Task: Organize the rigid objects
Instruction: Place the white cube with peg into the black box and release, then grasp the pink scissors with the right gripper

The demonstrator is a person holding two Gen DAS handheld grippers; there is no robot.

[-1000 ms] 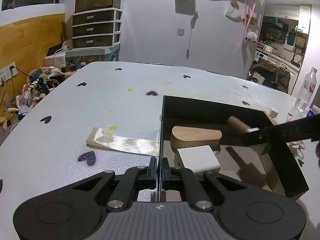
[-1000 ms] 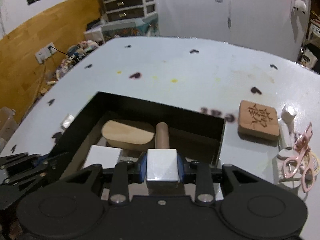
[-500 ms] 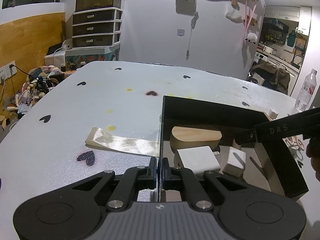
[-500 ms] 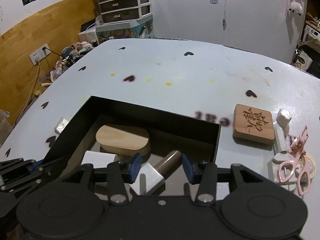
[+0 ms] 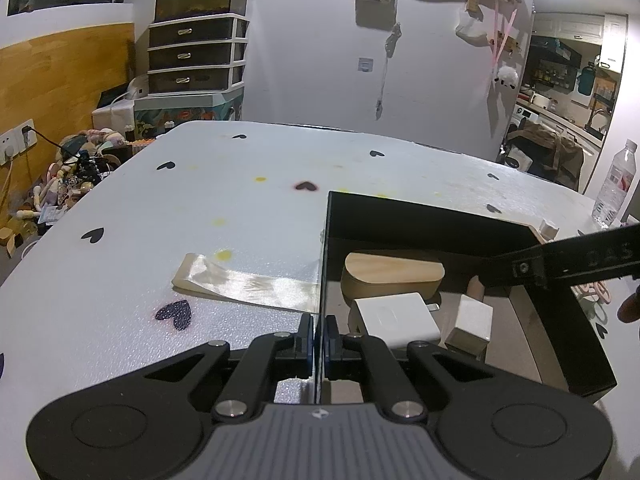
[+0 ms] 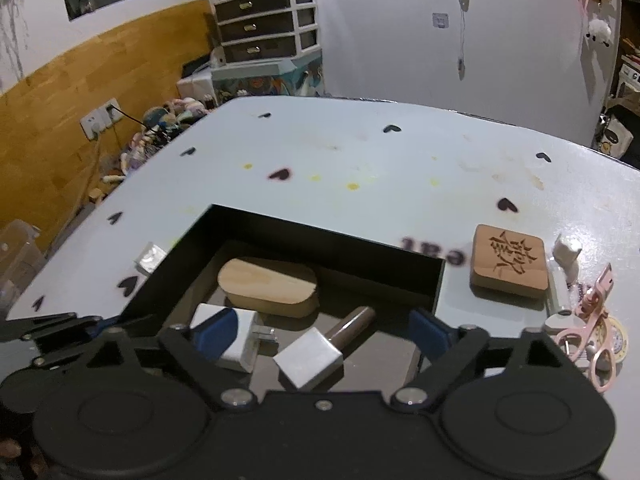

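A black open box (image 6: 328, 236) stands on the white table. Inside lie an oval wooden block (image 6: 268, 288), a white charger (image 6: 240, 336) and a small mallet with a white head (image 6: 308, 358) and brown handle. My left gripper (image 5: 319, 336) is shut on the box's left wall (image 5: 323, 272). My right gripper (image 6: 320, 328) is open and empty above the box, over the mallet; it shows as a black arm in the left wrist view (image 5: 560, 264). The block (image 5: 394, 276), charger (image 5: 394, 316) and mallet head (image 5: 470, 322) also show in the left wrist view.
Right of the box lie a carved wooden square (image 6: 508, 266), a small white figure (image 6: 566, 254), pink scissors (image 6: 588, 340) and a tape roll (image 6: 614, 338). A shiny foil strip (image 5: 244, 282) lies left of the box. A water bottle (image 5: 614, 184) stands at the far right edge.
My right gripper opened and let go of the mallet, which now lies in the box. The gripper then lifted and drew back. My left gripper kept hold of the box wall.
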